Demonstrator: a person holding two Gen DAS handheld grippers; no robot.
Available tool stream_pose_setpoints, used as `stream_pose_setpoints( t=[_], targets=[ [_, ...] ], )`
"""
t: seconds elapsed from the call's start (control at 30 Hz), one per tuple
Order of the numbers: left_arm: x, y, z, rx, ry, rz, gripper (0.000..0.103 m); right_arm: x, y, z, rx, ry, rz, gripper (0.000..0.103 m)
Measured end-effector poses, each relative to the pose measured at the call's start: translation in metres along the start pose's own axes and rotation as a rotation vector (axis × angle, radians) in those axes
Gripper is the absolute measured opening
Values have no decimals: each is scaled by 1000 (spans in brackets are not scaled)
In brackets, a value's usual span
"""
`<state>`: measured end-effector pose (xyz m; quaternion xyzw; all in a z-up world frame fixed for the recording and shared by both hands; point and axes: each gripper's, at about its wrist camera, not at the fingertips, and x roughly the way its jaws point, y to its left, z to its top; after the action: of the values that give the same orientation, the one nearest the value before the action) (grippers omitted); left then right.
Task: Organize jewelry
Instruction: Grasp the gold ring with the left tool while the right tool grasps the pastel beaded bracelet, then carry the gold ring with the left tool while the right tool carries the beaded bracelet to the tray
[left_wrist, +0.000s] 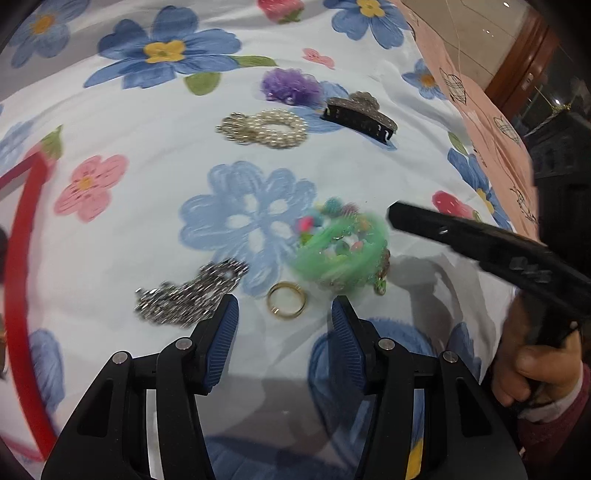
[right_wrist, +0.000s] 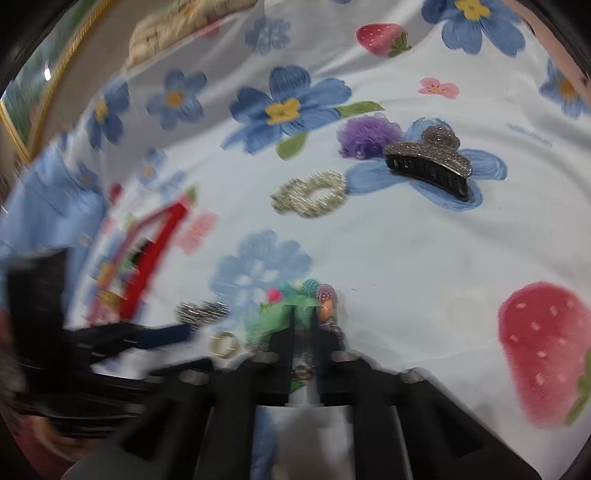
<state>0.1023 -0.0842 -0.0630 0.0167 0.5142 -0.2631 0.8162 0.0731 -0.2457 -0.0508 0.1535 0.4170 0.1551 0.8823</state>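
Two claws work over a flowered bedsheet (left_wrist: 122, 122). The right claw (right_wrist: 303, 314) looks clamped on the green beaded bracelet bundle (left_wrist: 343, 243), its fingers nearly together with green showing between them, though blur hides the exact grip. The left claw (left_wrist: 284, 317) hangs apart, holding nothing, with the gold ring (left_wrist: 286, 298) just ahead at twelve o'clock between its fingertips and the silver chain (left_wrist: 188, 291) at ten o'clock, touching the left finger. The bundle lies at one o'clock from the left claw, its long axis running roughly nine to three. Open sheet lies beyond; the pearl bracelet (left_wrist: 266, 128), claw clip (left_wrist: 360, 116) and purple scrunchie (left_wrist: 290, 85) sit well apart at twelve, a red hoop (left_wrist: 22, 236) at nine.
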Motion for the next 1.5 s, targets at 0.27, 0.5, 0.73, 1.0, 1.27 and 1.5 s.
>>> stream_pose_setpoints(
  t=[0.27, 0.5, 0.73, 1.0, 1.27, 1.5],
  targets=[
    [11, 1, -2, 13, -8, -33, 21, -15, 12, 4, -39, -30, -31, 8],
    [0, 12, -10, -12, -23, -53, 21, 13, 5, -2, -70, 37, -136, 41],
    [-15, 20, -15, -26, -46, -58, 21, 27, 16, -2, -150, 41, -181, 38],
    [-37, 41, -25, -80, -74, -40, 21, 43, 18, 9, -141, 75, -139, 13],
    [-78, 69, -39, -145, -153, -15, 21, 3, 40, 18, -108, -46, -37, 12],
    [-113, 101, -53, -199, -208, 34, 21, -1, 97, 23, -177, -68, 43, 12]
  ],
)
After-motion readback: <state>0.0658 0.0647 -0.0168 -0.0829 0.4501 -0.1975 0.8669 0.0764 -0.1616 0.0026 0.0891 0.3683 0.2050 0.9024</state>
